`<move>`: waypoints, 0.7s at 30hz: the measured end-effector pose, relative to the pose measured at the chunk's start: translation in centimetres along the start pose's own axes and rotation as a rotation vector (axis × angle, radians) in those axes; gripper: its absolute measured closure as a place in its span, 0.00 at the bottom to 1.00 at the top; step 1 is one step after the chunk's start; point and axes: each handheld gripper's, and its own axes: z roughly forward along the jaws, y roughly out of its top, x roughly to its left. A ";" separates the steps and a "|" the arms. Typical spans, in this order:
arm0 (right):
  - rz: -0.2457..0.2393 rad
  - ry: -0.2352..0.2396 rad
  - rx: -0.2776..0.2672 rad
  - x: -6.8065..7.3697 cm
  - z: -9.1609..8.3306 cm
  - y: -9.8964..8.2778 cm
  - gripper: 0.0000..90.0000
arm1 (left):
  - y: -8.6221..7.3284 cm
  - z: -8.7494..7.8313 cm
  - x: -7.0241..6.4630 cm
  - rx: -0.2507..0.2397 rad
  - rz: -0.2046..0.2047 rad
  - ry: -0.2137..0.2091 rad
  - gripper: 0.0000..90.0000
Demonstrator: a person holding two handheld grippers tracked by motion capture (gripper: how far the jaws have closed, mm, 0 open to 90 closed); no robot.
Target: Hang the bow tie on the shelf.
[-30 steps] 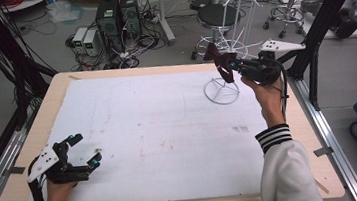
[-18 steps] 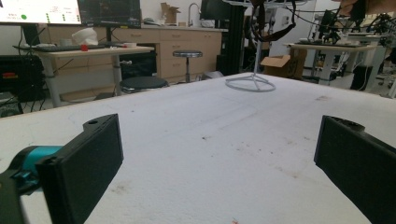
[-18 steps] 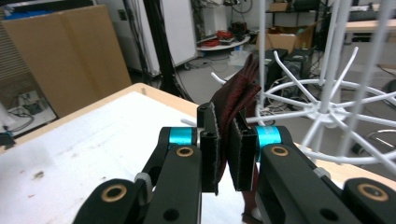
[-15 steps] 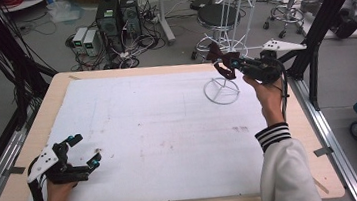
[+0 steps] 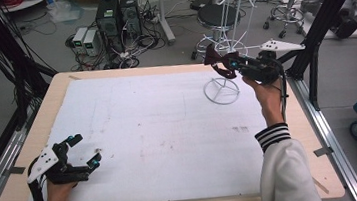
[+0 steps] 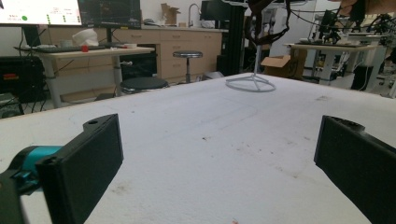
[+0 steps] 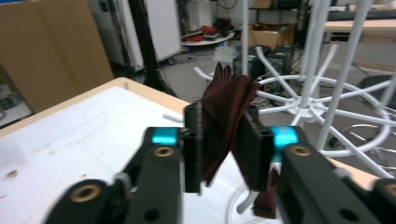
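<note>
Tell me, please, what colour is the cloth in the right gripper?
Dark maroon cloth, best seen in the right gripper view.

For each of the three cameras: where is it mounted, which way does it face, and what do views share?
High view: overhead, facing forward-down on the table; both forearms enter below.
Left gripper view: low on the left gripper, facing the wire rack.
Right gripper view: on the right gripper, which clamps dark red cloth.
Shared: the rack.

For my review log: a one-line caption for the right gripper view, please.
Right gripper clamps a dark red cloth beside a white wire rack.
</note>
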 end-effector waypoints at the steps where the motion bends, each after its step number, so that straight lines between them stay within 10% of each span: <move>1: 0.001 -0.004 0.001 0.0 0.0 0.0 0.75 | 0.0 0.0 0.0 0.000 0.000 0.000 0.02; 21: -0.090 -0.166 -0.016 0.8 -1.0 -0.1 0.01 | 0.0 0.0 -0.1 0.003 0.004 0.000 0.02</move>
